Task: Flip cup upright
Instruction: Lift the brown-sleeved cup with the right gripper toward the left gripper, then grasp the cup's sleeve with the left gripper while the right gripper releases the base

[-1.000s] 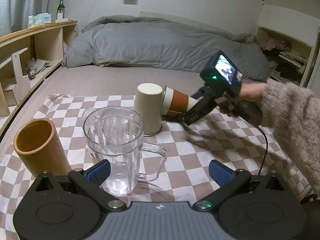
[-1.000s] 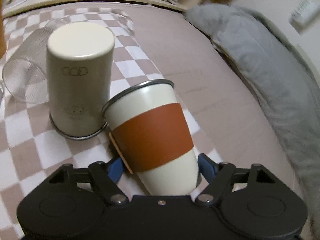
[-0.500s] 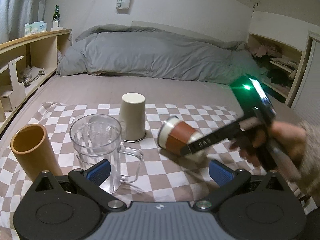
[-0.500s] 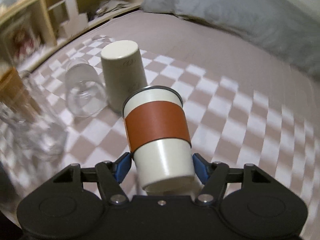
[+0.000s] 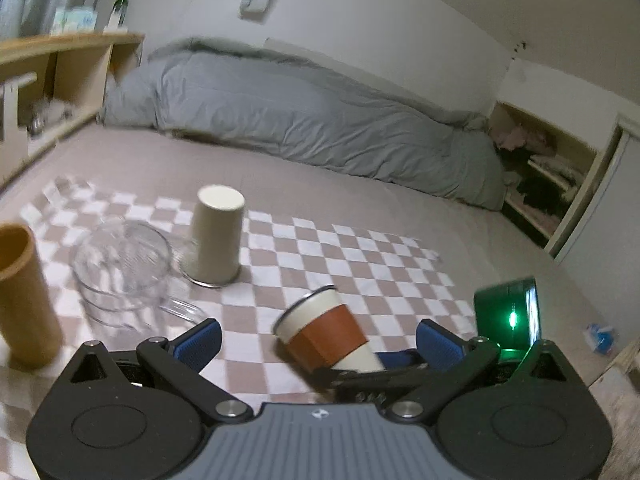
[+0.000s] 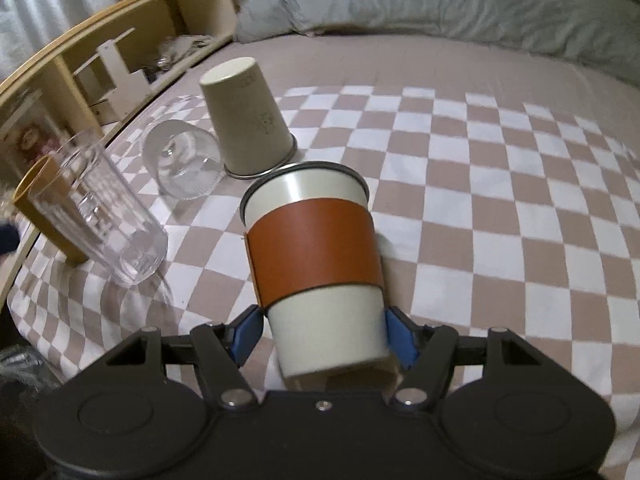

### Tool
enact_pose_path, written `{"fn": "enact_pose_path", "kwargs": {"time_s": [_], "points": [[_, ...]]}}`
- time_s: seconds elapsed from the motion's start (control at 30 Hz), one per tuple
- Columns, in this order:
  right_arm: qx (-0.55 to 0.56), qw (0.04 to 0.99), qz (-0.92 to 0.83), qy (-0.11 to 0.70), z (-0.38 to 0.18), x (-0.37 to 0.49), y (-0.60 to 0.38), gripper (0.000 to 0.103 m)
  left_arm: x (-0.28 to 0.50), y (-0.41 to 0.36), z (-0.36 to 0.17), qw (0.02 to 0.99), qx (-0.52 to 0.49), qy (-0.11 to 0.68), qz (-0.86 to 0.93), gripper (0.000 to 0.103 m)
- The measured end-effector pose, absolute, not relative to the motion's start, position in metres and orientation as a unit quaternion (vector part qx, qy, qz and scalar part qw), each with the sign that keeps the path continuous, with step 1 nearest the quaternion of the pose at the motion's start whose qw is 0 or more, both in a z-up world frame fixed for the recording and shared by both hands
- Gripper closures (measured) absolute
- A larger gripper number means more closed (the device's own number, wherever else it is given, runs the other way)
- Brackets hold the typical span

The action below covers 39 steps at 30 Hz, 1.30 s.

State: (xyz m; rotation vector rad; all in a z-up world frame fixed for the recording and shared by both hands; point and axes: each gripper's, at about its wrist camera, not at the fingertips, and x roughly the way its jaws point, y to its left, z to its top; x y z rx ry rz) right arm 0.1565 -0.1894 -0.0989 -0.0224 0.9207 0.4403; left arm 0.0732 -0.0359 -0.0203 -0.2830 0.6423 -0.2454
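Right gripper (image 6: pixel 324 334): jaws closed on the base end of the sleeved cup (image 6: pixel 312 256), blue pads pressing both sides below the brown sleeve. The cup is held above the checkered cloth (image 6: pixel 500 208), tilted, its mouth pointing toward 12 o'clock in the right wrist view.

Left gripper (image 5: pixel 316 340): jaws wide apart, holding nothing.

At 11 o'clock from the held cup stands an inverted beige cup (image 6: pixel 246 116); a clear glass (image 6: pixel 182 164) lies on its side at 10 o'clock, and a tall glass (image 6: pixel 100 208) stands at 9 o'clock.

Risks, as judged: the grip sits low on smooth wall, so the cup could slip or pivot while turning. The cloth lies on a soft bed (image 6: pixel 400 56); setting down off-level may topple it. A wide swing could strike the neighbouring vessels.
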Motion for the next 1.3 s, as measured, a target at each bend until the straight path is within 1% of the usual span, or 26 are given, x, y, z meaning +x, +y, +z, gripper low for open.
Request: {"fn": "enact_pose_path", "kwargs": {"time_s": [0.17, 0.3, 0.57, 0.9, 0.97, 1.0, 1.07, 1.17, 1.3], "points": [[-0.038, 0.882, 0.225, 0.413, -0.101, 0.151, -0.187, 0.036, 0.109, -0.04, -0.043, 0.885, -0.231, 0.386, -0.124, 0.012], [-0.051, 0.886, 0.23, 0.4, -0.103, 0.148, -0.186, 0.036, 0.137, -0.041, -0.071, 0.846, -0.303, 0.428, -0.097, 0.015], [-0.052, 0.888, 0.242, 0.386, -0.105, 0.144, -0.192, 0.036, 0.172, -0.048, -0.1, 0.821, -0.345, 0.454, -0.042, 0.018], [-0.096, 0.889, 0.268, 0.358, -0.109, 0.132, -0.194, 0.036, 0.197, -0.051, -0.122, 0.812, -0.359, 0.46, -0.022, 0.024], [-0.099, 0.889, 0.271, 0.356, -0.109, 0.132, -0.196, 0.037, 0.198, -0.051, -0.122, 0.813, -0.354, 0.461, -0.029, 0.024], [-0.101, 0.888, 0.273, 0.356, -0.109, 0.132, -0.196, 0.04, 0.199, -0.05, -0.122, 0.813, -0.353, 0.462, -0.033, 0.024], [-0.109, 0.886, 0.277, 0.356, -0.109, 0.131, -0.197, 0.04, 0.198, -0.05, -0.121, 0.813, -0.349, 0.464, -0.041, 0.024], [-0.119, 0.884, 0.281, 0.354, -0.107, 0.129, -0.197, 0.04, 0.195, -0.051, -0.113, 0.826, -0.33, 0.453, -0.063, 0.025], [-0.137, 0.887, 0.281, 0.341, -0.103, 0.127, -0.196, 0.04, 0.184, -0.059, -0.095, 0.861, -0.276, 0.417, -0.091, 0.025]]}}
